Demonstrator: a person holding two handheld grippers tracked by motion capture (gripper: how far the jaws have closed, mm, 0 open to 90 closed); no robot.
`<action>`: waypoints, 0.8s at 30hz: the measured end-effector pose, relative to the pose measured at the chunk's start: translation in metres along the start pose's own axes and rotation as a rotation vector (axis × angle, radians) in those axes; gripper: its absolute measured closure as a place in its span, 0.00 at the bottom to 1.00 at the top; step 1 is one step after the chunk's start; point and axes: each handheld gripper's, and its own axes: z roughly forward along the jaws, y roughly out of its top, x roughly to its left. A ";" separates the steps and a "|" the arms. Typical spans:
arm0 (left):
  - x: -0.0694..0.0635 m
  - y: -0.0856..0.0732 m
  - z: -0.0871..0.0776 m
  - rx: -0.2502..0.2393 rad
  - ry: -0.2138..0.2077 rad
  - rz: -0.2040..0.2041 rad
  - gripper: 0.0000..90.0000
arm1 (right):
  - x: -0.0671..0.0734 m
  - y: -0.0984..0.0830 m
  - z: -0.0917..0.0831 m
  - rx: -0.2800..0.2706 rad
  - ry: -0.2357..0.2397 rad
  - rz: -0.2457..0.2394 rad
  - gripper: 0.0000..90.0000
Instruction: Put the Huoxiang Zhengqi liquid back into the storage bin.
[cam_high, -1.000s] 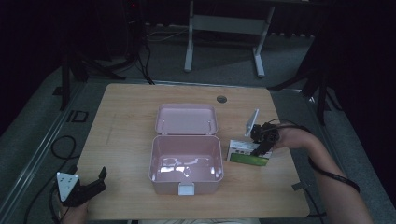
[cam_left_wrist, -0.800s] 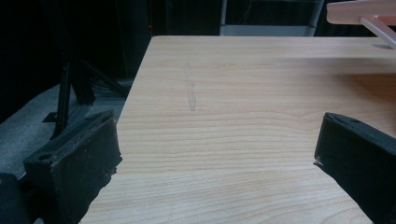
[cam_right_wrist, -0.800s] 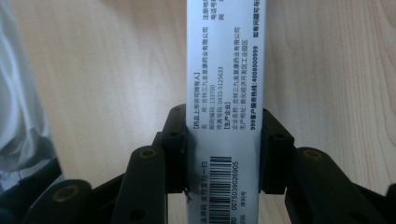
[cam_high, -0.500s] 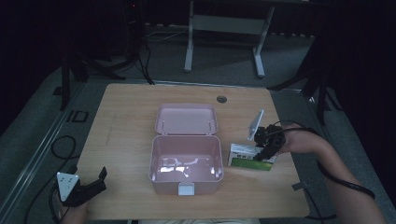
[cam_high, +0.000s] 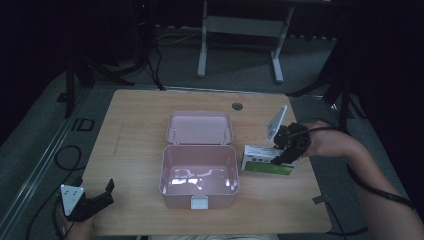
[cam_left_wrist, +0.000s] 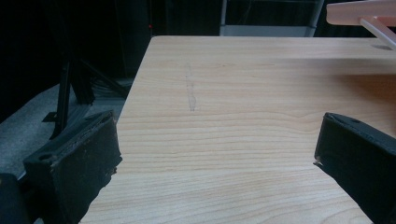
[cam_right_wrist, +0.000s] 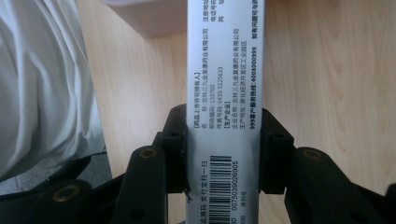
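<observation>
Pink plastic box sits open mid-table, lid flipped back, so it looks ready to take stuff. Right gripper is clamped on a white and green medicine carton, pinching its narrow sides, which makes sense since the flat faces are too wide to grab. Carton's just right of the box, near its rim, lifted a bit off the table I think. Left gripper is parked at the near left corner, jaws spread, holding nothing, probably just waiting its turn.
</observation>
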 end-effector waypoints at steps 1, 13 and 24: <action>0.000 0.000 0.000 0.000 0.000 0.000 0.00 | 0.000 0.000 0.000 0.000 0.000 0.000 0.69; 0.000 0.000 0.000 0.001 -0.002 -0.001 0.00 | 0.013 0.043 -0.020 -0.049 -0.012 -0.077 0.69; 0.000 0.000 0.000 0.001 -0.005 -0.001 0.00 | 0.026 0.087 -0.017 -0.078 0.003 -0.164 0.69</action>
